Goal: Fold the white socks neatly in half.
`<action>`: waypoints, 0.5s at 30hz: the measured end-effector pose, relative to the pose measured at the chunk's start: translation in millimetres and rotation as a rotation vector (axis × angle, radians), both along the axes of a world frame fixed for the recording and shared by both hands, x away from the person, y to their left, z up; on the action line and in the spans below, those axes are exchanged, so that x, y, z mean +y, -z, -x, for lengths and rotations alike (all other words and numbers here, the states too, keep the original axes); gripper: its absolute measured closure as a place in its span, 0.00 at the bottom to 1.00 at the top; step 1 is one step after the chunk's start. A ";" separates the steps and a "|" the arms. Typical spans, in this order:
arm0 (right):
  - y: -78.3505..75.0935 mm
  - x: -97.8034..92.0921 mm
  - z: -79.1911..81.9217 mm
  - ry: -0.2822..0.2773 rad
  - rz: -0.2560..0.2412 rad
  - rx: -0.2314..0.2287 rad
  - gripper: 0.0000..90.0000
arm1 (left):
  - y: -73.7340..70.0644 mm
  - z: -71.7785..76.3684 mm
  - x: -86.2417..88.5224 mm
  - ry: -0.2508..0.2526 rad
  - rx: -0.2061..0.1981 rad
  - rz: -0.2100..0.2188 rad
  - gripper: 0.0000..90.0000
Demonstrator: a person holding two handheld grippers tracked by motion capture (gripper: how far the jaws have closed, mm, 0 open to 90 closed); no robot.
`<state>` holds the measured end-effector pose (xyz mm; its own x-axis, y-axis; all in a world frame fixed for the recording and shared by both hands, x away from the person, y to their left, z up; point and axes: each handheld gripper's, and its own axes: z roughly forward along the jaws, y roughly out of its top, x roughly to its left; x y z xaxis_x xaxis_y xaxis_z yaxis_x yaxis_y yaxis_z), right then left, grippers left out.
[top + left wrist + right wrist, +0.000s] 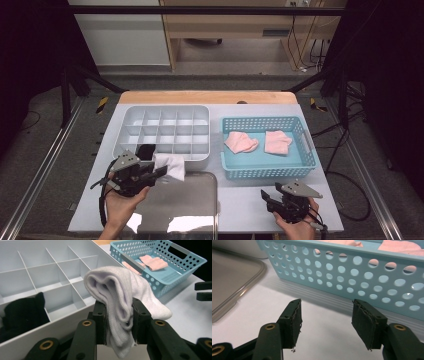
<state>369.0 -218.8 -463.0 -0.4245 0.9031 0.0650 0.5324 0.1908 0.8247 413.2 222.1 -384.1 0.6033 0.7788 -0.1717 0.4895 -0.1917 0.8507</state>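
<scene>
Your left claw [161, 171] was clamped on a folded white sock [171, 165], holding it just off the near right corner of the grey divided tray [131, 114]; in the left gripper view the sock [120, 302] bulged above the jaws and drooped below them. A black sock [23, 312] lay in one of the tray's near compartments. A shiny metal tray [200, 200] sat on the worktop [240, 200] in front of you. Right of the divided tray stood the blue basket [300, 172] with two pink socks [241, 142] inside. Your right claw [268, 196] stood open and empty, low over the worktop just before the basket's near wall [362, 272].
</scene>
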 end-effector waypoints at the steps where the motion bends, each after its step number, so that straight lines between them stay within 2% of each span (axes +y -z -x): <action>1: 0.0 -0.1 0.2 0.000 -0.001 0.000 0.46 | -0.9 -1.1 0.9 -0.003 -0.002 0.001 0.76; 15: 2.4 2.1 -0.8 -0.015 0.002 0.009 0.46 | -15.8 -32.9 10.1 -0.045 -0.018 0.001 0.76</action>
<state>369.7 -216.7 -465.4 -0.4376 0.8967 0.0670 0.5370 0.2008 0.8193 446.1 232.2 -368.3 0.5709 0.8049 -0.1619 0.4826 -0.1695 0.8593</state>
